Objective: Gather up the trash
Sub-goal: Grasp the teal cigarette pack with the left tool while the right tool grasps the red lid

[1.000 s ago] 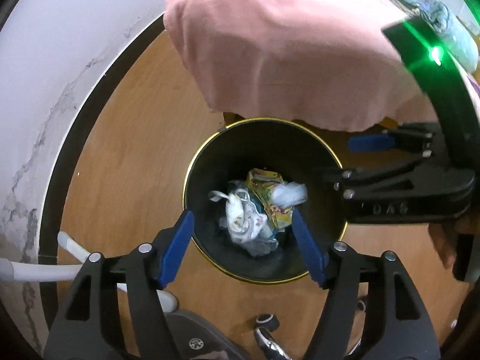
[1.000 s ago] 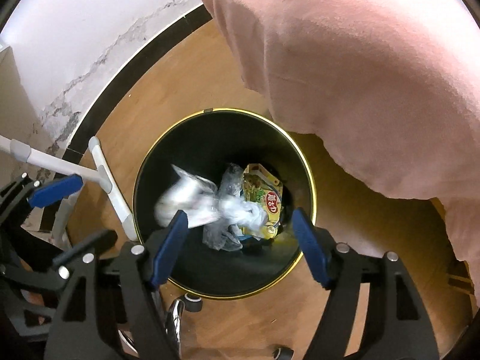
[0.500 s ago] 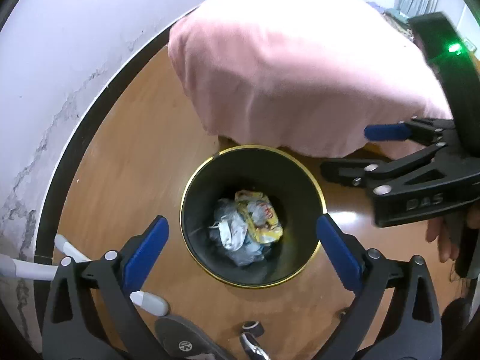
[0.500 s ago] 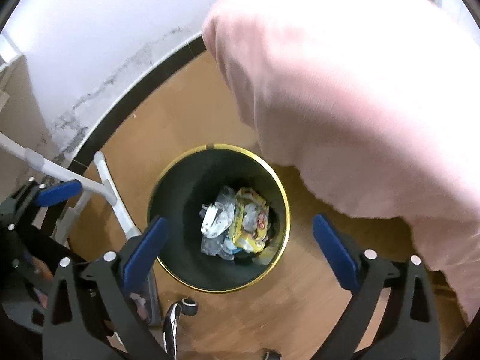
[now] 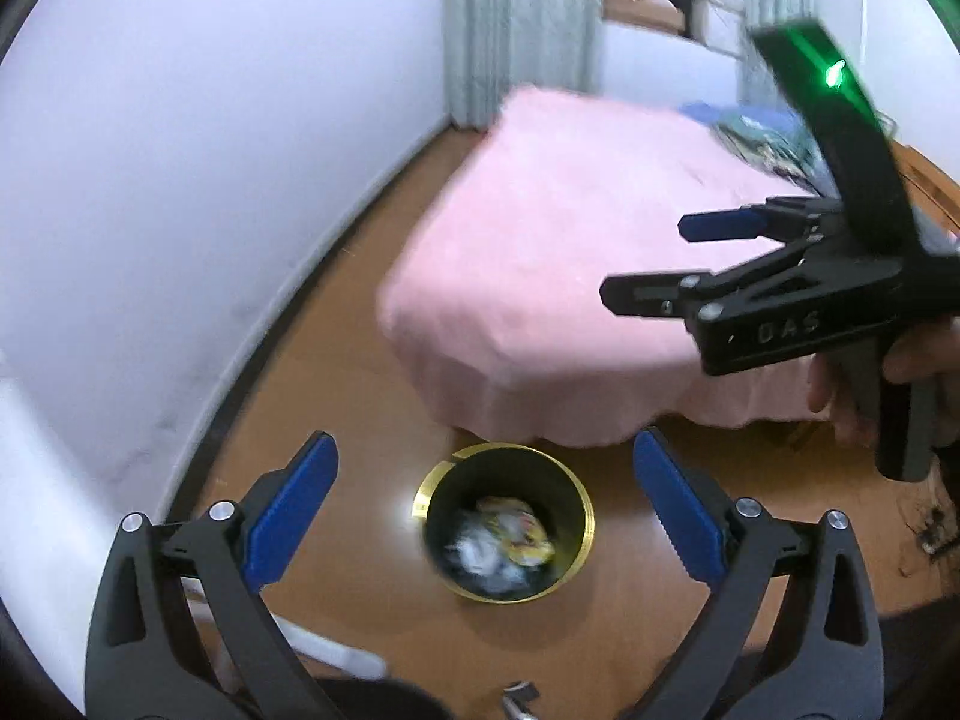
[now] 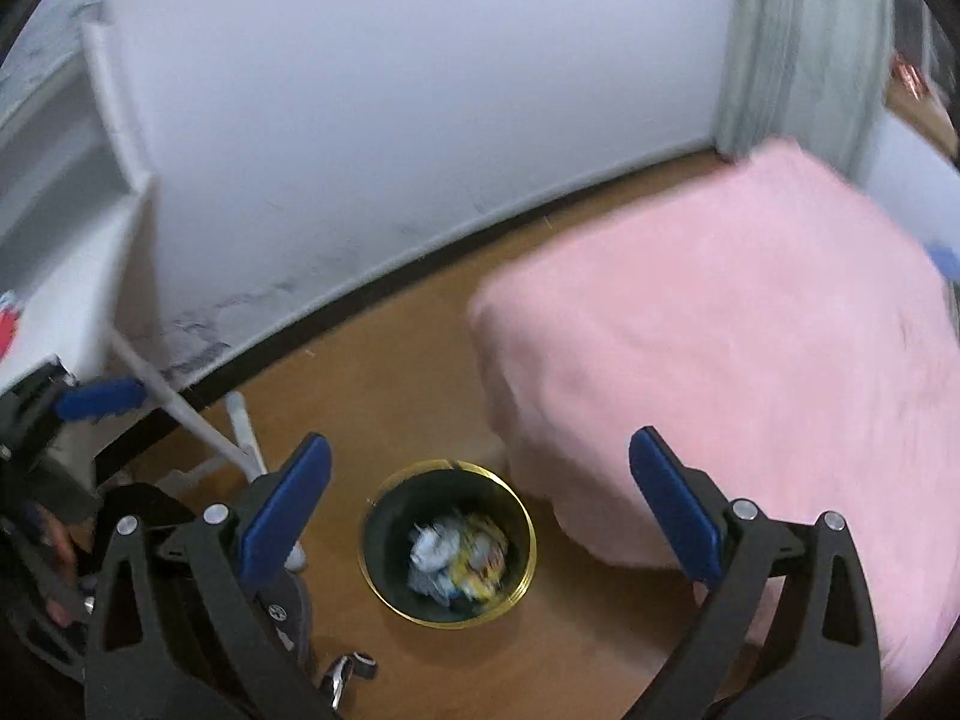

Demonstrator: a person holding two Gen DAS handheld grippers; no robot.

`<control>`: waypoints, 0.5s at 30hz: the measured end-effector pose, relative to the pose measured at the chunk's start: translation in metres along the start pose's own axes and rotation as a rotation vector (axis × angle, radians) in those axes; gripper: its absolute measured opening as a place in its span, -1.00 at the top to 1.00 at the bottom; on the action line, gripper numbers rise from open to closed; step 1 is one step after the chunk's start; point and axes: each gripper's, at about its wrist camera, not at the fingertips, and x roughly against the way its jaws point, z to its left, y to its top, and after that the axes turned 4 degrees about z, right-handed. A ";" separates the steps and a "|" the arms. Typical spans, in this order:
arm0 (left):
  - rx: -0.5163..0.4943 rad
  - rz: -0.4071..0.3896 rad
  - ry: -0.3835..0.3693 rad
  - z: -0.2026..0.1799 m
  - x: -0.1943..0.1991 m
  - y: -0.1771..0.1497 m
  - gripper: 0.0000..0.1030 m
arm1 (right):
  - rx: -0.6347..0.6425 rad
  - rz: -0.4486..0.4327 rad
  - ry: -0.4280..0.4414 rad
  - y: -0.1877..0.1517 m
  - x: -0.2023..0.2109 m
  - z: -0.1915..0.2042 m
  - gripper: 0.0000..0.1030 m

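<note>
Left wrist view: left gripper (image 5: 485, 504), black frame with blue pads, jaws spread wide, nothing between them. They have just been opening. Far below stands the round black waste bin with gold rim (image 5: 585, 510) on the brown wooden floor (image 5: 336, 372), upright. Inside it lies the crumpled trash (image 5: 501, 543): white paper or plastic wads and a yellow printed wrapper, blurred.

Right gripper (image 5: 648, 258) shows at the right of this view, held by a hand (image 5: 900, 378) on its grip, a green light on its top. Its jaws also gape, empty, and have just been opening too. It hangs in front of the pink blanket-covered bed (image 5: 540, 240), well above the bin.

Right wrist view: same bin (image 6: 528, 546) seen between the wide blue pads of the right gripper (image 6: 480, 498), trash (image 6: 456, 552) heaped at the bottom. Bed corner (image 6: 720, 330) overhangs just beside the bin's rim on the right; whether cloth touches rim, cannot tell.

Surroundings: white wall (image 6: 390, 90) with dark baseboard, scuffed grey near the floor. Pale grey curtain (image 6: 792, 48) at the far corner. White furniture edge (image 6: 90, 240) at left, with white tubular legs (image 6: 240, 426) reaching the floor close to the bin's left side. Left gripper's blue pad (image 6: 99, 397) pokes in at the left edge. Small metal caster-like piece (image 6: 354, 669) on the floor near the bottom. Folded blue-green items (image 5: 762, 132) on the bed's far side, blurred.
</note>
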 end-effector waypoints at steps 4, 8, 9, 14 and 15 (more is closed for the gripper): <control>0.103 -0.069 0.138 0.056 0.088 -0.021 -0.86 | 0.130 -0.090 0.074 0.029 0.025 0.083 -0.86; 0.197 -0.089 0.331 0.126 0.170 -0.068 -0.86 | 0.266 -0.137 0.219 0.048 0.036 0.187 -0.86; 0.217 -0.086 0.377 0.141 0.187 -0.081 -0.86 | 0.300 -0.142 0.257 0.052 0.037 0.212 -0.86; 0.313 0.011 0.635 0.233 0.264 -0.175 -0.86 | 0.497 -0.118 0.437 0.056 0.025 0.363 -0.86; 0.341 0.034 0.656 0.249 0.272 -0.193 -0.86 | 0.540 -0.099 0.469 0.055 0.021 0.392 -0.86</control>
